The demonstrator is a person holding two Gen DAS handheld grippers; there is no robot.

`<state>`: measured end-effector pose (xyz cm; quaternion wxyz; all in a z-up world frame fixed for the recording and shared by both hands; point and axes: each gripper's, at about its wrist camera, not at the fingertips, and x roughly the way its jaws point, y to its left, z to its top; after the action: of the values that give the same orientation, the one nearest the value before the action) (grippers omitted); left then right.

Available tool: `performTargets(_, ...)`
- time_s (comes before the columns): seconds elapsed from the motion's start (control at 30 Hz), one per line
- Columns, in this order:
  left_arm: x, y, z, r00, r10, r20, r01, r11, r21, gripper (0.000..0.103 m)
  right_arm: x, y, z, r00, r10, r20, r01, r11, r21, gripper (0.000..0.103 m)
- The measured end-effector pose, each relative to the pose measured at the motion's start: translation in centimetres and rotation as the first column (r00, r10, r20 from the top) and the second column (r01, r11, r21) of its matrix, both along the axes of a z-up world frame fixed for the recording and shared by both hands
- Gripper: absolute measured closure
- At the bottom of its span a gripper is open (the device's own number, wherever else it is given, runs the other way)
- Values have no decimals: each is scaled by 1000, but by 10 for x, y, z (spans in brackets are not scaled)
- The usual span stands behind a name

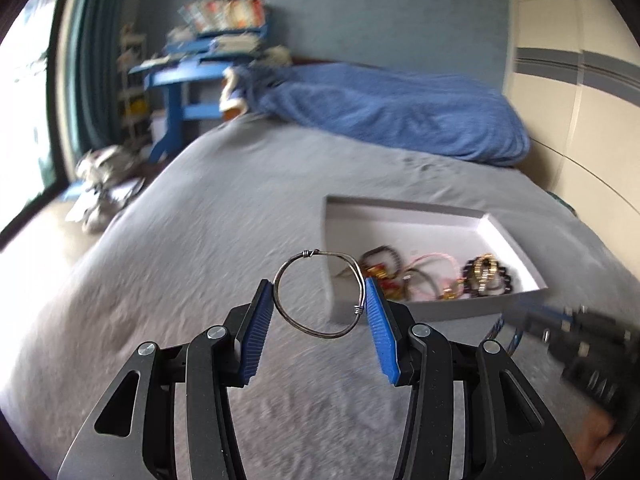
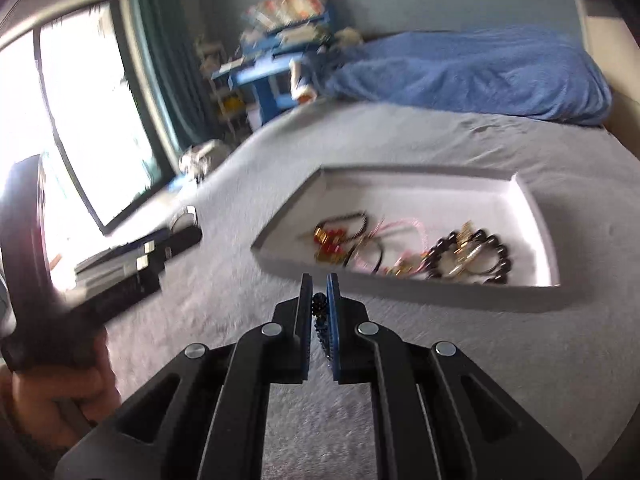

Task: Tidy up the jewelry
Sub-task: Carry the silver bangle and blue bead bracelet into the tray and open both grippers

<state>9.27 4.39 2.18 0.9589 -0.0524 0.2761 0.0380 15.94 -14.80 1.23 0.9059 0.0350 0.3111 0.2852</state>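
Wire bangle [image 1: 320, 294] clamped in left gripper [image 1: 320, 300]; right gripper [image 2: 319, 300] pinches dark beaded strand [image 2: 320, 312], mostly hidden.

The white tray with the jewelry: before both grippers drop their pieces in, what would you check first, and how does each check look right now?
1. Left gripper holds the wire bangle between its pads: ok.
2. Right gripper is shut on the dark beaded strand: ok.
3. White tray has bare floor at its far side for new pieces: ok.
4. Both grippers are over the tray: not ok, both are short of it, above the grey bedcover.
5. Strand hangs free, untangled: cannot tell, mostly hidden.
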Motion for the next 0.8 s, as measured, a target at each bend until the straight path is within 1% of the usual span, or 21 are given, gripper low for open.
performTargets(0.2,9,-28,4,994,-103,44,101,993,53,55,9,-29,13,998,-60,19,58,993,101,96)
performTargets(0.3,14,-32,4,991,-122,51,120,992,50,55,13,-38,16,997,-75,17,72,986,152,96)
performTargets(0.47,21,-24,4,993,-110,50,110,994,5,55,21,-49,18,996,-86,-4,85,971,224,96)
performTargets(0.6,26,-15,4,994,-99,50,101,994,-37,55,25,-52,19,996,-95,-5,93,967,235,96)
performTargets(0.8,37,-18,3,992,-116,54,119,991,-54,55,30,-45,17,995,-98,-5,96,968,231,96)
